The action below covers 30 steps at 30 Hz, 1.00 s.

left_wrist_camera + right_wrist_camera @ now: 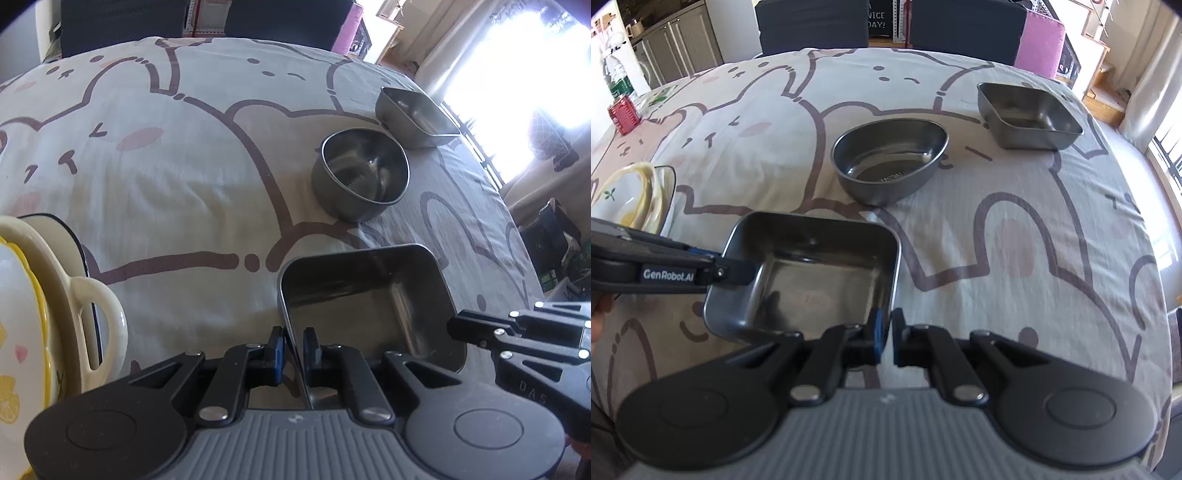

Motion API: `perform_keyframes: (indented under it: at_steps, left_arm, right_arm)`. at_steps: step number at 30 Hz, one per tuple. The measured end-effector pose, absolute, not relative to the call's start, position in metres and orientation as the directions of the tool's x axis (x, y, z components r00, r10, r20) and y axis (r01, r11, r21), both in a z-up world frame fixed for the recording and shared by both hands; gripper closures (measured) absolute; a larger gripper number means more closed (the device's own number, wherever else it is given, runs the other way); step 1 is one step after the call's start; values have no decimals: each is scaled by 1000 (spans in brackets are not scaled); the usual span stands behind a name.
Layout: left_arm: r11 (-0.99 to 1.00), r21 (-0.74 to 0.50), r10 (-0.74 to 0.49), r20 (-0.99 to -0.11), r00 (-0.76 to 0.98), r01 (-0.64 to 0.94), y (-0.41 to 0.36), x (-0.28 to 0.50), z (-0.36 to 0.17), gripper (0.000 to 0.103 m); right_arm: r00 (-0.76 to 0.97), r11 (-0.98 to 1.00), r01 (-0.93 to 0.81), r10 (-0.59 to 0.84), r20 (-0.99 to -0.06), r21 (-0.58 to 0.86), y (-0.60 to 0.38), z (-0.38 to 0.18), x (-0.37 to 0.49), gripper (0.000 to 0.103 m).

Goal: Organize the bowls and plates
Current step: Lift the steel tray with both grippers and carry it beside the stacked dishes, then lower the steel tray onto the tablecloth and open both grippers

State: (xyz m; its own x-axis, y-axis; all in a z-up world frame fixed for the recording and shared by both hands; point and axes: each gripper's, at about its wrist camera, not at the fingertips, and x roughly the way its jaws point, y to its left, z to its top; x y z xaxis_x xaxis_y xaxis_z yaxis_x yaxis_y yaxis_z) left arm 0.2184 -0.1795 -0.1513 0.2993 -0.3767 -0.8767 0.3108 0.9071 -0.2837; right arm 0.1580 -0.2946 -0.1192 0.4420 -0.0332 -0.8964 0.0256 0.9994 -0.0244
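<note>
A square steel dish [369, 295] [812, 273] sits low over the bunny-print cloth; I cannot tell whether it touches. My left gripper [293, 339] is shut on its left rim, the thin wall pinched between the blue pads. From the right wrist view, the left gripper [738, 271] reaches in from the left. My right gripper [886, 325] is shut on the dish's near right corner, and its black tip [452, 326] shows at the dish's right edge. An oval steel bowl [360, 173] [890, 162] stands beyond. A second square steel dish [417, 116] [1028, 116] lies farther right.
A stack of cream and yellow ceramic dishes [37, 295] [628, 195] sits at the left, close to my left gripper. A red can [624, 112] stands at the far left table edge. Dark chairs [812, 26] line the far side. Bright windows lie to the right.
</note>
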Motion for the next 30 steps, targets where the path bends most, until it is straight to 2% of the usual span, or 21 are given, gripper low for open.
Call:
perform_keyframes:
  at_steps: [8,11,14,16,18,20,22,25,30]
  left_arm:
    - [918,-285,-362,-886,290,277,-170,218,-150,73]
    - [911,-311,-387,-873,296,272,-163,217,-141,58]
    - [902,-323,-409,-854,321,287,-157,214,-125,46]
    - [896,-338,-426,-838,342,289,-153,212,-112,37]
    - [889,-354,-446,-814,373,291,-148,210,-97,27]
    - [879,-365,-467,-786,405,307,-145,209,-82,10]
    - [874,-359,-477,-764,435,329,-145,209,-69,2]
    - [876,-341,-476,-729,492,342,-149,211,-54,0]
    - [846,-432,-533,-652,540,313,-161,220,-36,0]
  right_arm:
    - [445,999,38,-33,-895,-18,-296,-115,156,95]
    - [457,999,42,-28,-889,-10,-296,-107,154,84]
    - [484,999,44,-17,-875,5,-295,-93,151,64]
    - [513,999,50,-17,-858,10,-293,-80,148,46]
    - [547,999,48,-6,-837,24,-291,-63,144,39]
    - [586,998,55,-4,-810,36,-292,-44,140,29]
    - [626,997,64,-13,-779,35,-295,-26,139,14]
    - [679,997,77,-45,-733,11,-304,-3,140,0]
    - [758,992,127,-91,-646,9,-347,20,156,0]
